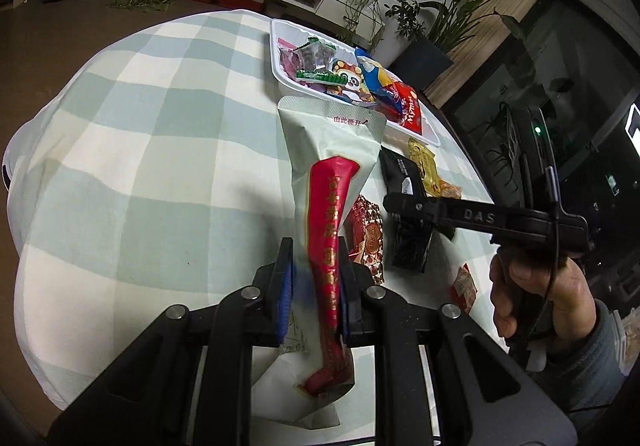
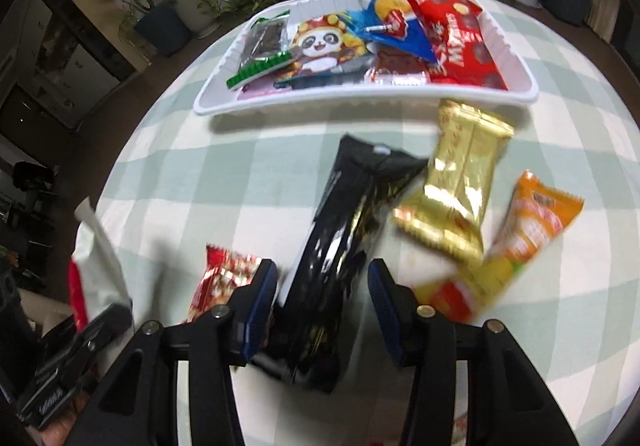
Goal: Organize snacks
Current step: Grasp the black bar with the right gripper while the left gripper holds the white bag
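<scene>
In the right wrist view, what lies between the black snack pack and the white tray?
Only bare checked tablecloth lies between the black snack pack and the white tray; the right wrist view shows it. The gold packet sits off to the right.
</scene>
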`<state>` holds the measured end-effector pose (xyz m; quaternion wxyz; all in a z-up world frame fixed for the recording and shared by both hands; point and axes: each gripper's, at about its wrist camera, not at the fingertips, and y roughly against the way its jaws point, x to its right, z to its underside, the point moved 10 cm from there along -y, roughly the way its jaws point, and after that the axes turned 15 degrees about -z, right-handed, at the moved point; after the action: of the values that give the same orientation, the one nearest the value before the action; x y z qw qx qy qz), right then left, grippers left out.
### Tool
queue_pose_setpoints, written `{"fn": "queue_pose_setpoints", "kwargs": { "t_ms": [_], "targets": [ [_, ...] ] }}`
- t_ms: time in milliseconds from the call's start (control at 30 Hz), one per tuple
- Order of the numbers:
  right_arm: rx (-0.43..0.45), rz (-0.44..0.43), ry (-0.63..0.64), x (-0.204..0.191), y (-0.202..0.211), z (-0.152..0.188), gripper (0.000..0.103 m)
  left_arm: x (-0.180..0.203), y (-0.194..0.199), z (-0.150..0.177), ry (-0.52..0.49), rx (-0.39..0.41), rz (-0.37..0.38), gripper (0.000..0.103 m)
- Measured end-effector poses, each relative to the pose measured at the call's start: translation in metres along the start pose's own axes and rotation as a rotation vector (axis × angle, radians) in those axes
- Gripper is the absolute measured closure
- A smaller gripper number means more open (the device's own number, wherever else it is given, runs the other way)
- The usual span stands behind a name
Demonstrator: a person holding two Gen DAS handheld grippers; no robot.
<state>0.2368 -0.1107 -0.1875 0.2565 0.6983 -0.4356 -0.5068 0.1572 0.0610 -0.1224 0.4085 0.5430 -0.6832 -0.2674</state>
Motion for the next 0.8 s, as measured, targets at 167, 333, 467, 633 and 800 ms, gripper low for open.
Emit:
{"fn": "queue_pose_setpoints", "kwargs": {
  "t_ms": [167,333,467,633,800],
  "targets": [
    [-0.011,0.063,0.069,-0.006,-0.006,-0.002,0.051,-0.001,-0.003,-0.001,0.008,0.000,0.000,0.087],
    [-0.023,0.135,0.147,-0.008,-0.008,0.002,0.062,-0.001,-0.006,-0.001,0.008,-0.003,-0.006,0.087],
    [-0.026,0.142,0.164,-0.009,-0.008,0.002,0.073,-0.001,-0.009,0.000,0.009,-0.005,-0.011,0.087],
    [-0.010,0.087,0.142,-0.010,-0.006,0.002,0.078,-0.003,-0.011,0.000,0.013,-0.006,-0.016,0.087],
    [0.031,0.019,0.113,-0.014,0.005,0.006,0.079,-0.004,-0.012,0.000,0.016,-0.008,-0.018,0.087]
  ]
}}
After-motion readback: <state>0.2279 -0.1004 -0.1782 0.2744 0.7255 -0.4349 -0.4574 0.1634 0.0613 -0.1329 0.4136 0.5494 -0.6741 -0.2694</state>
